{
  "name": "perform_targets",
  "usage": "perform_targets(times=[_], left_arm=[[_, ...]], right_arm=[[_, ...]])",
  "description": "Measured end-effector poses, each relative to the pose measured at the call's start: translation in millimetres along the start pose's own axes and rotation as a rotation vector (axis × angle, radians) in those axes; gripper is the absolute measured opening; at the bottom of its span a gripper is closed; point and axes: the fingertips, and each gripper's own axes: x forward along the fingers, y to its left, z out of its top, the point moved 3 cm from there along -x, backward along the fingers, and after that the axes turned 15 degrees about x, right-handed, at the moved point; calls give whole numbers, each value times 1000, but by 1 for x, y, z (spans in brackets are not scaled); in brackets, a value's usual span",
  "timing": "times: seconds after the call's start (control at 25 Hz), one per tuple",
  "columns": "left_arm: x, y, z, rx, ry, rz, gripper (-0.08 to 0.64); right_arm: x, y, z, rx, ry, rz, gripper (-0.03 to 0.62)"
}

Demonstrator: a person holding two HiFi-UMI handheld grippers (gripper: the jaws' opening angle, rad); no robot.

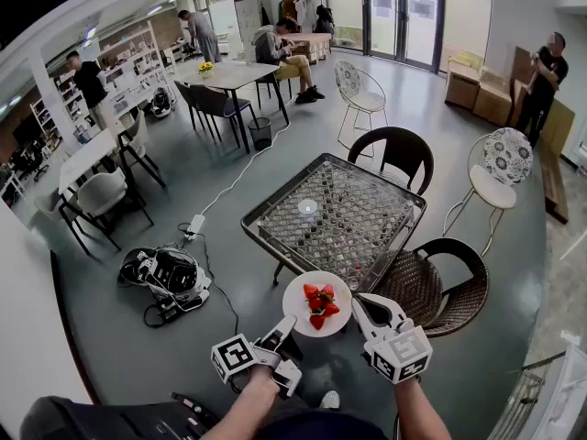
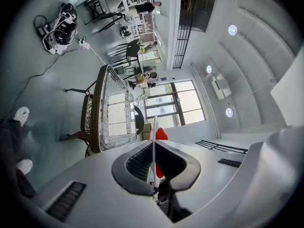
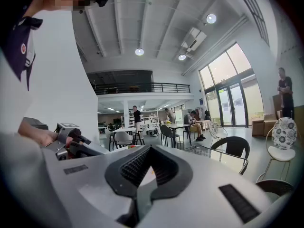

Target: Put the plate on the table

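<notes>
A white plate [image 1: 299, 301] with red strawberries [image 1: 319, 306] hangs level above the floor, just short of the near edge of the glass-topped wicker table [image 1: 264, 234]. My left gripper [image 1: 288, 324] is shut on the plate's near-left rim. In the left gripper view the plate [image 2: 153, 127] shows edge-on between the pads, with a strawberry [image 2: 161, 134] beside it. My right gripper [image 1: 359, 302] sits close by the plate's right rim. Its jaws look shut in the right gripper view [image 3: 152, 148], with nothing clamped. The table [image 3: 214, 154] lies ahead to the right.
Dark wicker chairs [image 1: 431, 282] [image 1: 401, 151] stand at the table's right and far sides. A bag with cables [image 1: 170, 275] lies on the floor to the left. More tables, chairs and several people fill the room behind.
</notes>
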Motion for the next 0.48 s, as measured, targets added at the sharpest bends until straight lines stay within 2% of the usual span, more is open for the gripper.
perform_targets(times=[0.48], left_arm=[[7,1,-3,-9,-7,0,17]], right_arm=[[2,-5,3,4,-6,4,6]])
